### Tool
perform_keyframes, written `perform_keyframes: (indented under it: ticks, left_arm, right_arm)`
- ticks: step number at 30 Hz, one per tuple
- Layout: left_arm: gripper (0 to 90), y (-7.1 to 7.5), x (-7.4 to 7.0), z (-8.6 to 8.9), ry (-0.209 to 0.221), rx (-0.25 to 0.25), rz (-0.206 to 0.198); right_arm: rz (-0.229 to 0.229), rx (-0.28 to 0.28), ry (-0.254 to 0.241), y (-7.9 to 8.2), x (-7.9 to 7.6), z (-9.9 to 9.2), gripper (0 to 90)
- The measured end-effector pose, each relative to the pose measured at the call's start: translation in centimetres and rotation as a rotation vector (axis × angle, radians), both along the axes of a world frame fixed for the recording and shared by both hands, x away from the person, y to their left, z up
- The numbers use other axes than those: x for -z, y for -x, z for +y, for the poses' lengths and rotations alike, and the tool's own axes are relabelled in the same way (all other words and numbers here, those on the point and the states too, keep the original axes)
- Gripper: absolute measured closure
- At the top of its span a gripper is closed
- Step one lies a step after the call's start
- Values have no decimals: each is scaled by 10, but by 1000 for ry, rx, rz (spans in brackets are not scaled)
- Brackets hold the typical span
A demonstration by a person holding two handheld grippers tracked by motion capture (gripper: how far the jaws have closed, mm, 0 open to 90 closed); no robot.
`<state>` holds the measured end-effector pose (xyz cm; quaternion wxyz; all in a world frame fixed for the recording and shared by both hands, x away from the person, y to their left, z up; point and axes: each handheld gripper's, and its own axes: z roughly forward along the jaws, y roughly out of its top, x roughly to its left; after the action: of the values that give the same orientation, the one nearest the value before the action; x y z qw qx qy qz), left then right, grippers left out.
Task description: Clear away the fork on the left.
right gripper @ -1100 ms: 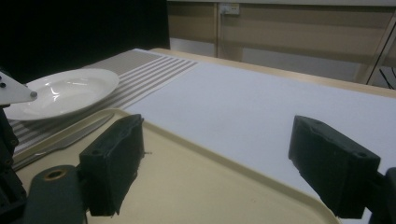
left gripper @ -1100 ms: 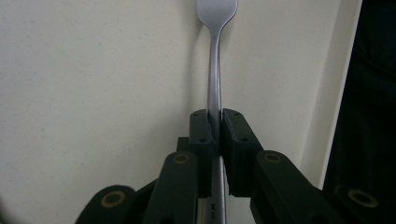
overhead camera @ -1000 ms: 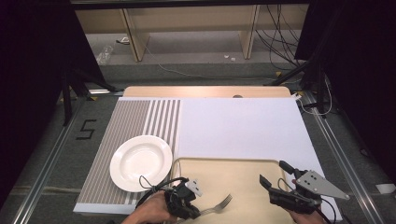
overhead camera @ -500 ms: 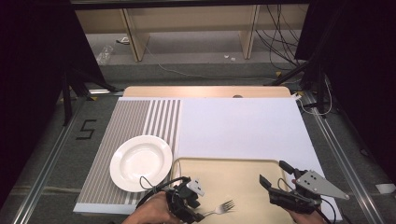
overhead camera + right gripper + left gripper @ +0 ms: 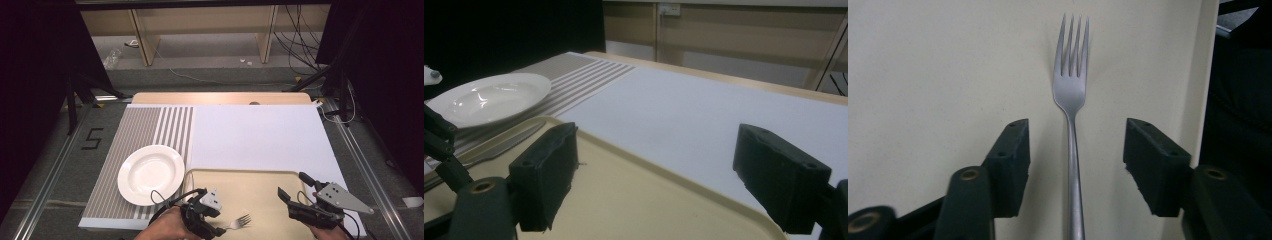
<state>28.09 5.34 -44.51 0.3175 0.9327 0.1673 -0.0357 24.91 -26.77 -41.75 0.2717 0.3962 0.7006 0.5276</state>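
A metal fork lies on the beige tray near its front edge, tines pointing right. In the left gripper view the fork runs straight up the middle over the tray. My left gripper straddles the handle; its jaws have just been opening and the pads stand clear of the handle on both sides. My right gripper hovers open over the tray's right end with nothing between its fingers.
A white plate sits on the striped placemat left of the tray. A knife-like utensil lies between plate and tray. A white mat covers the table behind the tray.
The left gripper's jaws have opened and let go of the fork, which now rests flat on the tray. The right gripper has not moved.
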Motion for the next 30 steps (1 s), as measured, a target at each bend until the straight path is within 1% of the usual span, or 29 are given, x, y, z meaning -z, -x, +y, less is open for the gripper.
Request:
perform_keyframes:
  ticks: [2, 4, 5, 6, 8, 10, 11, 13, 17, 20, 21, 26, 30]
  left_arm:
    - [535, 1, 0, -1, 3, 4, -17]
    - [601, 2, 1, -3, -10, 12, -38]
    - [648, 3, 2, -3, -19, 12, -51]
    - [678, 3, 2, -4, -22, 14, -55]
    - [707, 3, 4, -5, -15, 20, -54]
    - [750, 4, 4, -7, -23, 33, -65]
    - [769, 5, 5, -8, -28, 37, -65]
    - [787, 6, 6, -9, -30, 41, -60]
    - [834, 9, 10, -14, -41, 69, -51]
    - [863, 12, 13, -17, -41, 91, -30]
    - [871, 12, 14, -19, -45, 93, -32]
    - [892, 14, 22, -22, -73, 96, -32]
    - [893, 14, 23, -23, -64, 95, -32]
  right_arm:
    - [-1, -1, 3, 0, 0, 0, 191]
    - [-5, -1, 0, 0, 1, 1, 190]
    - [-4, -2, 1, 0, 1, 1, 190]
    - [-5, -2, 2, 0, 0, 1, 190]
    - [-5, -2, 1, 0, 0, 1, 191]
    - [-3, -2, 1, 0, 0, 1, 190]
    - [-3, -2, 1, 0, 1, 1, 190]
    - [-1, -3, 3, 0, 1, 1, 190]
    - [0, -4, 3, 0, 1, 1, 190]
    - [6, -4, 4, 0, 0, 0, 191]
    - [0, -5, 1, 0, 1, 1, 191]
    - [0, -7, 0, 0, 1, 1, 191]
    - [-1, -8, 1, -1, 1, 1, 191]
